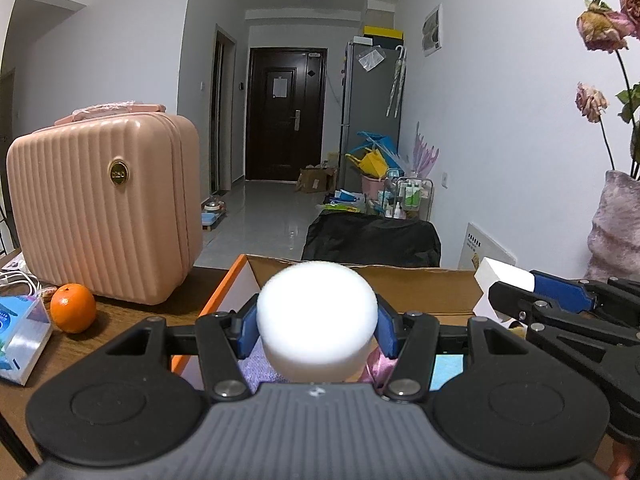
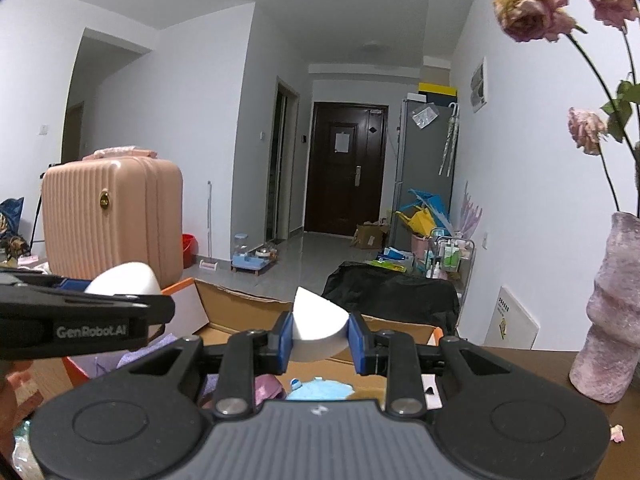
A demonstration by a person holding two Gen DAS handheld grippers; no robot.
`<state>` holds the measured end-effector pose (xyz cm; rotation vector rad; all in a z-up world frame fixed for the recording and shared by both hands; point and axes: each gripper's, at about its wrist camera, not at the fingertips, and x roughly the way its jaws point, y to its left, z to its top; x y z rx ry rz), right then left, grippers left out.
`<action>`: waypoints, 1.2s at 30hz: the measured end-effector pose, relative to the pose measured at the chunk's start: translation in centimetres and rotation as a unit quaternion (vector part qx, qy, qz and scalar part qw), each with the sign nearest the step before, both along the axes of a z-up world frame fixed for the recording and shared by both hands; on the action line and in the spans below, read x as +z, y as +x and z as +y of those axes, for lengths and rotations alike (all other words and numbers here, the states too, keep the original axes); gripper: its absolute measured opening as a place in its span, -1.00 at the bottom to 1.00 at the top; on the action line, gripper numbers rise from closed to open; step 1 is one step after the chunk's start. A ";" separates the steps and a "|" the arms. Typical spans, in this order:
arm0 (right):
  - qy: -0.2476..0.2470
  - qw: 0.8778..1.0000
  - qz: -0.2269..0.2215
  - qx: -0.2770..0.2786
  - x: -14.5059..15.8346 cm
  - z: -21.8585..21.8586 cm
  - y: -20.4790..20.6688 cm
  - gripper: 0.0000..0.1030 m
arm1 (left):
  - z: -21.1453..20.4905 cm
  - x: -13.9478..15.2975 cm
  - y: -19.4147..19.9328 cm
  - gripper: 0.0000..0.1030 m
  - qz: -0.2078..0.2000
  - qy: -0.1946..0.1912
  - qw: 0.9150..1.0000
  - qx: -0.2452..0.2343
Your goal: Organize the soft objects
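Note:
My left gripper (image 1: pixel 318 330) is shut on a white round foam cylinder (image 1: pixel 317 316) and holds it above an open cardboard box (image 1: pixel 420 284) with an orange rim. My right gripper (image 2: pixel 319 338) is shut on a white wedge-shaped foam piece (image 2: pixel 318 330), also above the box (image 2: pixel 248 316). In the left wrist view the right gripper (image 1: pixel 516 292) shows at the right with its foam wedge (image 1: pixel 502 276). In the right wrist view the left gripper (image 2: pixel 132 300) shows at the left with the cylinder (image 2: pixel 126 278). Inside the box lie purple cloth (image 1: pixel 260 372), pink cloth (image 2: pixel 266 388) and a blue soft item (image 2: pixel 320 390).
A pink ribbed suitcase (image 1: pixel 104 200) stands at the left on the brown table (image 1: pixel 132 320). An orange (image 1: pixel 73 308) and a tissue pack (image 1: pixel 20 340) lie in front of it. A purple vase (image 2: pixel 608 320) with dried roses stands at the right. A black bag (image 1: pixel 372 240) lies beyond the table.

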<state>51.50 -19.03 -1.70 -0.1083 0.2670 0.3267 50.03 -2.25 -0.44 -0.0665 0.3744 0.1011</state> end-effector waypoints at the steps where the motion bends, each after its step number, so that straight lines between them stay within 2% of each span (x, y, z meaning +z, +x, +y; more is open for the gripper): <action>1: -0.002 1.000 0.001 0.002 -0.1 0.1 0.1 -0.45 | 0.0 -0.1 0.2 0.10 0.001 0.001 1.000 0.001; 25: -0.027 0.999 0.034 -0.001 -1.5 1.4 2.7 -0.42 | 0.1 -1.5 2.7 0.11 0.025 0.016 0.999 0.012; 32: -0.029 0.999 0.041 -0.009 -1.6 1.6 3.1 -0.26 | 0.5 -1.5 2.8 0.17 0.025 0.008 1.000 0.013; 34: -0.030 0.999 0.041 -0.011 -1.6 1.6 3.1 -0.12 | 0.6 -1.5 2.9 0.42 0.027 0.005 0.999 0.019; 36: -0.030 0.999 0.042 -0.015 -1.7 1.6 3.2 0.42 | 0.8 -1.5 2.8 0.53 0.022 0.007 0.999 0.026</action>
